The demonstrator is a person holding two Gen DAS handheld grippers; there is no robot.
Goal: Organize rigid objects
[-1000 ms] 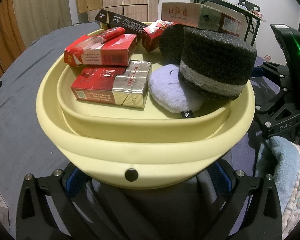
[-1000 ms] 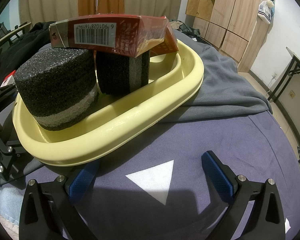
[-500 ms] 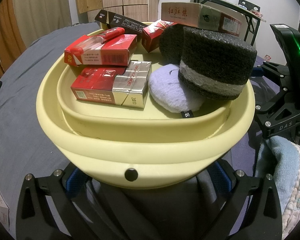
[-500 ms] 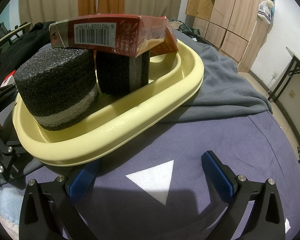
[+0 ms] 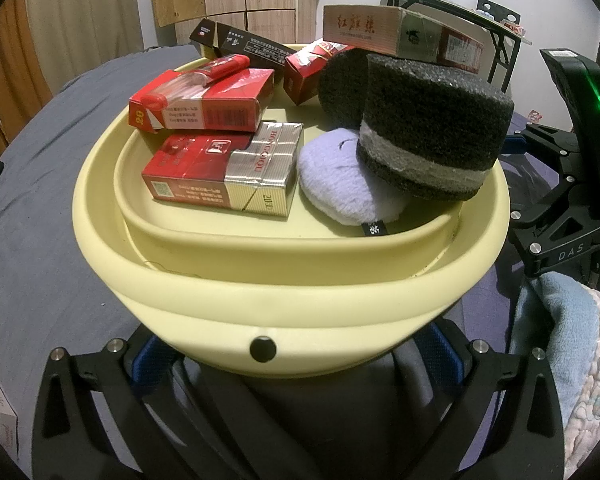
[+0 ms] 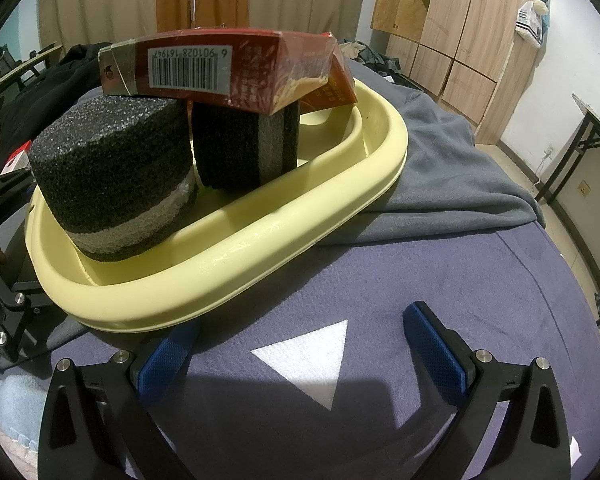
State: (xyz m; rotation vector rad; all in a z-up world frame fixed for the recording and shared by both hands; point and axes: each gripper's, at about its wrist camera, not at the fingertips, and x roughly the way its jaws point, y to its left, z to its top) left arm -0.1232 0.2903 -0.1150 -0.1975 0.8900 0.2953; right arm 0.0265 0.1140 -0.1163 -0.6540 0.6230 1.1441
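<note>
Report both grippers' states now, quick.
Left gripper: open, empty, fingers either side of the yellow tray.
Right gripper: open, empty, over the purple cloth.

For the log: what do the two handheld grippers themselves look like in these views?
Both match. The left gripper and right gripper have black angular finger frames with triangular cut-outs and silver screw heads, tipped by blue textured pads. In the left wrist view the right gripper's black body carries white "DAS" lettering and a green light. No cables, hands or sleeves show.
</note>
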